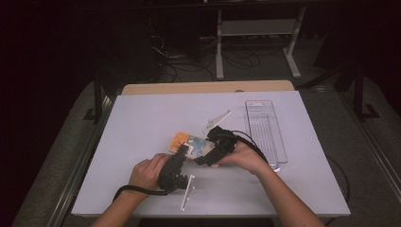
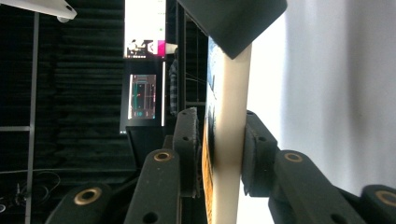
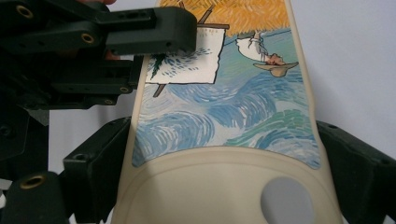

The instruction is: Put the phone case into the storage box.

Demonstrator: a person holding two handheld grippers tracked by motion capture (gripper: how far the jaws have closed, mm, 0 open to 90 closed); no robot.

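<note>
phone case point(image 3: 224, 140) mid-bench, lifted between both grippers | left gripper point(image 2: 219, 154) jaws pinching its edge at 9 o'clock | right gripper point(image 3: 224, 186) jaws gripping its sides at 3 o'clock | risk: I'm judging uneven pulling could bend it or slip it free

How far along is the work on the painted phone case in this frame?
Done: both grippers have reached the phone case mid-table. In hand: the left gripper clamps its edge, and the right gripper brackets its camera-hole end. Left: whatever follows; the clear tray looks empty, and white strips lie loose on the table.
</note>
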